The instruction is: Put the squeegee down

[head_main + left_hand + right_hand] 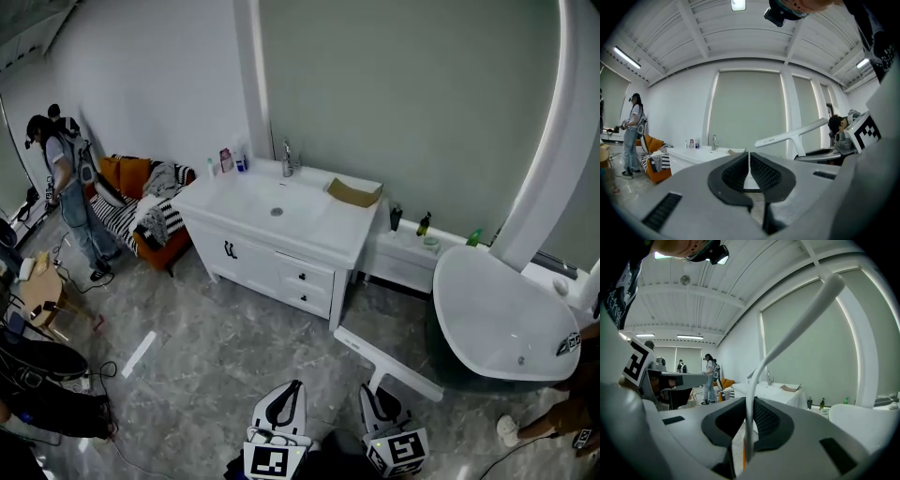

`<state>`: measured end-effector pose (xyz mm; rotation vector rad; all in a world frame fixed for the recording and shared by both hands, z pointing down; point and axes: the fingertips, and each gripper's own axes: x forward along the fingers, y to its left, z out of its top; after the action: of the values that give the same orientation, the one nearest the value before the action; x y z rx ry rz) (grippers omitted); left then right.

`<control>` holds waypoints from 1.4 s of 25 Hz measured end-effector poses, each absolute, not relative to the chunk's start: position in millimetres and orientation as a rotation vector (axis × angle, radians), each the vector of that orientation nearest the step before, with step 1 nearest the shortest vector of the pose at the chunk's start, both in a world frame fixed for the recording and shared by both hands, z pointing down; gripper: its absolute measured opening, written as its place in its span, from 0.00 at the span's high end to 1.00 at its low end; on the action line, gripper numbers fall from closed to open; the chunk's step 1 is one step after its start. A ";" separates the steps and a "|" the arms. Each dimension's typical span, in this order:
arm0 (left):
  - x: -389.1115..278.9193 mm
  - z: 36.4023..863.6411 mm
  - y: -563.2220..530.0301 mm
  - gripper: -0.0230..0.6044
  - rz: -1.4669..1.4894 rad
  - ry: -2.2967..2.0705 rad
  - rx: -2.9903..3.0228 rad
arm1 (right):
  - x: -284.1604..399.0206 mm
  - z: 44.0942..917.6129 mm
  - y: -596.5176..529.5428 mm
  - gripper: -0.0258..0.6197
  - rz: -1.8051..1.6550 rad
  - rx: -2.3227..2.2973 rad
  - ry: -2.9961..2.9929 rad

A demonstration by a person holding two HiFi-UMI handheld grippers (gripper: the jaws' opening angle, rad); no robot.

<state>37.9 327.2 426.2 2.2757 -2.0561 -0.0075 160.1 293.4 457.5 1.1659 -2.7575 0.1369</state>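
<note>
In a bathroom showroom, over the grey marbled floor, we hold a white squeegee in the right gripper, whose jaws are clamped on its thin handle. The handle points away from us toward the gap between the vanity and the tub. The blade, its long axis, lies crosswise to the handle, and in the head view it runs from upper left to lower right. The squeegee is a plain T: a long, narrow, flat bar on a slim curved stem, all white and unmarked as far as we can see. In the head view the bar's left end lies near the vanity's lower front corner and its right end near the tub's dark base. We cannot tell whether either end touches. The left gripper sits just beside the right one, jaws together with nothing between them. To the left, in front of the vanity drawers, the floor is open except for a pale strip. Cables and dark gear crowd the lower left edge. The tub hems us in on the right, and a low ledge with bottles fills the wall ahead. A person stands by an orange sofa, well apart from us.
</note>
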 end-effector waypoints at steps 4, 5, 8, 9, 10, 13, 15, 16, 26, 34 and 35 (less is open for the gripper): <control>32.4 429.0 312.0 0.94 -0.005 -2.052 2.273 | 155.6 465.7 276.9 0.87 0.173 1.161 -2.740; 30.7 430.2 306.8 0.94 -0.005 -2.054 2.268 | 153.4 466.6 270.7 0.87 0.168 1.156 -2.744; 23.4 432.1 286.1 0.94 -0.010 -2.070 2.252 | 145.9 468.9 248.6 0.87 0.170 1.131 -2.748; 20.4 431.7 276.7 0.94 -0.012 -2.077 2.249 | 143.4 469.5 238.8 0.87 0.172 1.125 -2.751; 17.4 431.1 266.4 0.94 -0.013 -2.083 2.246 | 140.8 470.2 228.2 0.87 0.178 1.119 -2.754; 11.1 429.3 234.9 0.94 -0.029 -2.088 2.244 | 132.7 470.1 196.0 0.87 0.196 1.102 -2.770; 8.5 426.9 213.7 0.94 -0.039 -2.094 2.252 | 128.0 468.6 174.4 0.87 0.179 1.091 -2.784; 7.4 425.6 202.3 0.94 -0.043 -2.099 2.255 | 126.3 467.9 163.4 0.87 0.167 1.085 -2.790; 13.6 412.2 115.8 0.94 -0.048 -2.084 2.281 | 131.1 466.1 82.2 0.87 0.224 1.107 -2.788; 12.2 423.9 85.6 0.94 -0.059 -2.084 2.258 | 132.8 480.5 47.4 0.87 0.292 1.115 -2.766; 10.5 425.0 83.5 0.94 -0.062 -2.086 2.252 | 131.0 481.9 44.6 0.87 0.303 1.108 -2.762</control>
<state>10.5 83.5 425.0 2.2517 -2.0860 -0.0621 131.0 44.6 481.9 1.1081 -2.7624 0.3030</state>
